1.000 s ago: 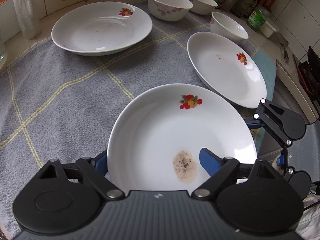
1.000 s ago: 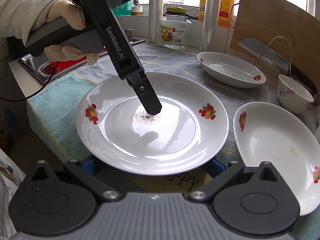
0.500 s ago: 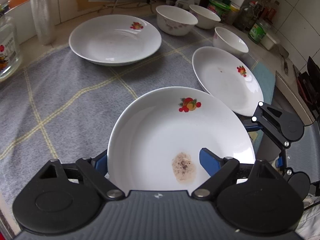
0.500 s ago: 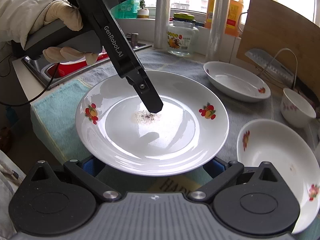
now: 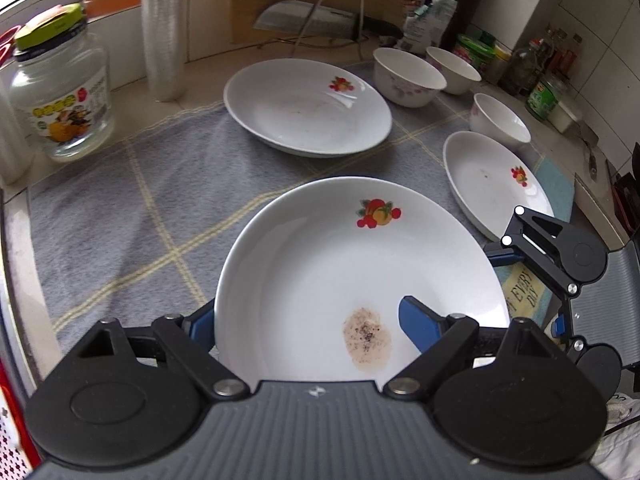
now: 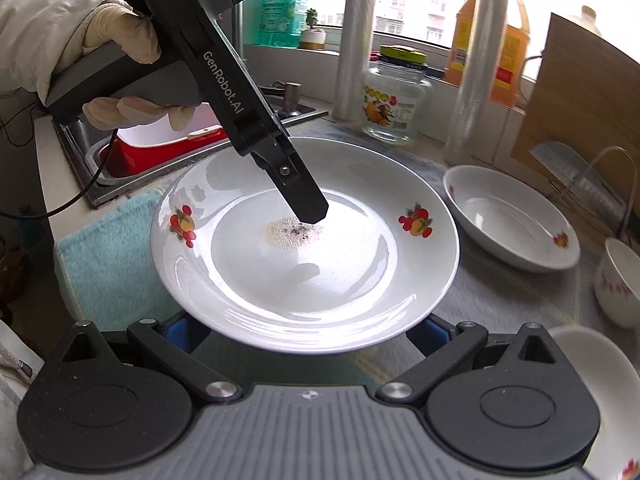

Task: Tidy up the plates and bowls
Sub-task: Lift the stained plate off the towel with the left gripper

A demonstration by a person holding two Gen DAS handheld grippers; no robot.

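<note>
A white plate [image 5: 360, 264] with fruit prints and a brown speckled stain is held above the grey checked cloth [image 5: 120, 220]. My left gripper [image 5: 308, 324] is shut on its near wall, one blue pad [image 5: 416, 328] inside and the other under the rim. In the right wrist view the upper finger [image 6: 304, 200] of the left gripper presses by the stain on the plate [image 6: 304, 280]. My right gripper [image 6: 310, 332] is open, both pads spread wide under the near rim. Two more plates [image 5: 308, 108] [image 5: 496, 184] and three bowls [image 5: 408, 76] [image 5: 452, 68] [image 5: 500, 120] rest beyond.
A glass jar [image 5: 60, 96] and a plastic-wrap roll [image 5: 164, 28] stand at the back left. A knife rack [image 5: 320, 20] and bottles line the back wall. A sink with a red basin [image 6: 160, 148] lies beside a blue towel [image 6: 104, 264]. A gloved hand [image 6: 120, 40] grips the left tool.
Both grippers and the stained plate have moved together towards the sink side and risen a little. The jar and roll have come into the left view; both grips look unchanged.
</note>
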